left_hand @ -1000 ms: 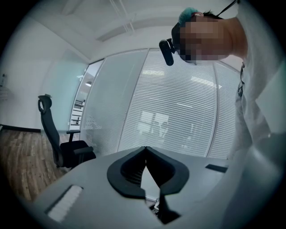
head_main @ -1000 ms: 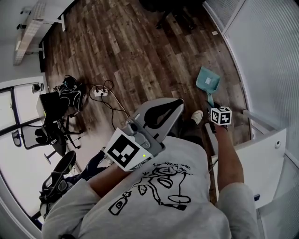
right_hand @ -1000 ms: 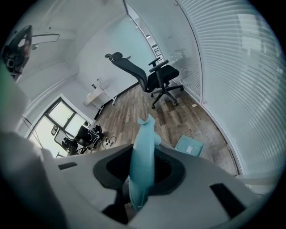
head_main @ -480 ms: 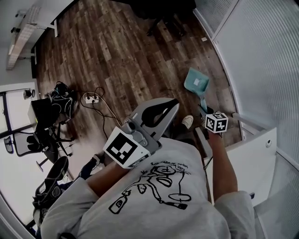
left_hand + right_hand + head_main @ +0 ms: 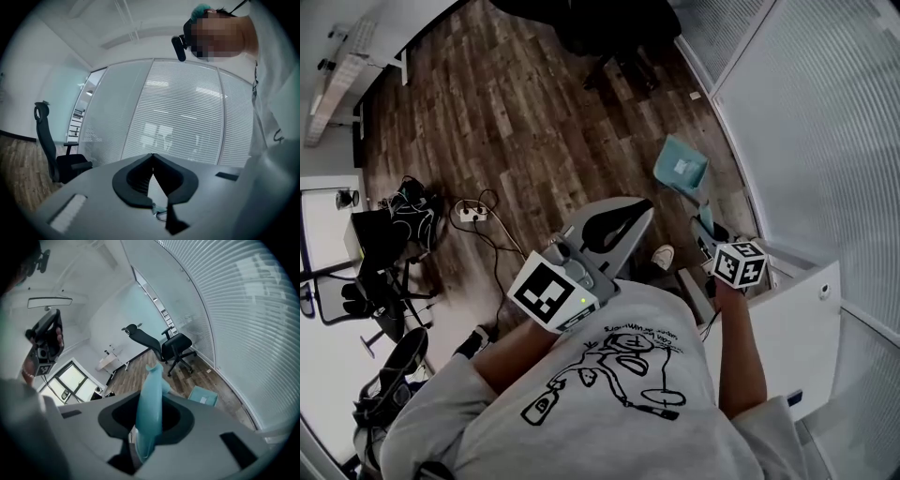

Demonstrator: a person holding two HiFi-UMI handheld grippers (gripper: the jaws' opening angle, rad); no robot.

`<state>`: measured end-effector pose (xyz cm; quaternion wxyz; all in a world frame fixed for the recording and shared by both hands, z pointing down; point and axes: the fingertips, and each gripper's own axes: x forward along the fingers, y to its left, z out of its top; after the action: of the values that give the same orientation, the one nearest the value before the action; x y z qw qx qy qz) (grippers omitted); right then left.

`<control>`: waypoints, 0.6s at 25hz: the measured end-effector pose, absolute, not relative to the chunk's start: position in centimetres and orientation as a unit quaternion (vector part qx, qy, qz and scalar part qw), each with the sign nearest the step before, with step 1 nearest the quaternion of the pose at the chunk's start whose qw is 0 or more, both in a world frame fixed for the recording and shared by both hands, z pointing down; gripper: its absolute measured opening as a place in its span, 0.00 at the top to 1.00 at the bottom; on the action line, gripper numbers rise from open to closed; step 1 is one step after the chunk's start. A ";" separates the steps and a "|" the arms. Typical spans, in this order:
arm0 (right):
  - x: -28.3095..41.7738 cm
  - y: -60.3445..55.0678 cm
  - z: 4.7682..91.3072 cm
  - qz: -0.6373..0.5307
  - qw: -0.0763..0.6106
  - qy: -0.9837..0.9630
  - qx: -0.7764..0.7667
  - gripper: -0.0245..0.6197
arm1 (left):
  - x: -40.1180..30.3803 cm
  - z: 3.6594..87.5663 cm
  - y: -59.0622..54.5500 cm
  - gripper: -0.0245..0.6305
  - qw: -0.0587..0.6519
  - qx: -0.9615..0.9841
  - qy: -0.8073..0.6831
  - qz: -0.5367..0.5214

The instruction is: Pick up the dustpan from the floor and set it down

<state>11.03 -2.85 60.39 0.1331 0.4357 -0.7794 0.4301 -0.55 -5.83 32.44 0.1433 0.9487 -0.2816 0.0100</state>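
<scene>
The teal dustpan hangs off the wooden floor beside the glass wall, its handle running back to my right gripper. In the right gripper view the handle stands between the jaws of the right gripper, which is shut on it, and the pan shows beyond. My left gripper is held in front of the person's chest, away from the dustpan. In the left gripper view the left gripper is shut with nothing in it.
A black office chair stands at the far end of the floor. A power strip with cables and dark bags lie at the left. The blinds-covered glass wall and a white cabinet are at the right. A shoe is below.
My right gripper has risen with the dustpan handle in it, and the pan has come up with it. The left gripper has barely moved.
</scene>
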 end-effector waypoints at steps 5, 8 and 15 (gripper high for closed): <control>11.4 -3.3 55.2 0.418 0.116 -0.784 0.444 0.86 | -0.4 32.4 -6.0 0.96 0.136 0.950 -0.280 0.008; 11.9 -3.5 52.3 0.412 0.104 -0.785 0.451 0.86 | -0.2 32.5 -6.1 0.96 0.134 0.950 -0.280 0.006; 12.4 -3.2 45.1 0.388 0.079 -0.795 0.460 0.86 | -0.1 31.9 -6.5 0.96 0.127 0.952 -0.279 0.002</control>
<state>12.38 -3.22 45.09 0.0790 0.4604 -0.7947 0.3876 -0.08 -6.47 31.90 0.1273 0.9518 -0.2789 0.0018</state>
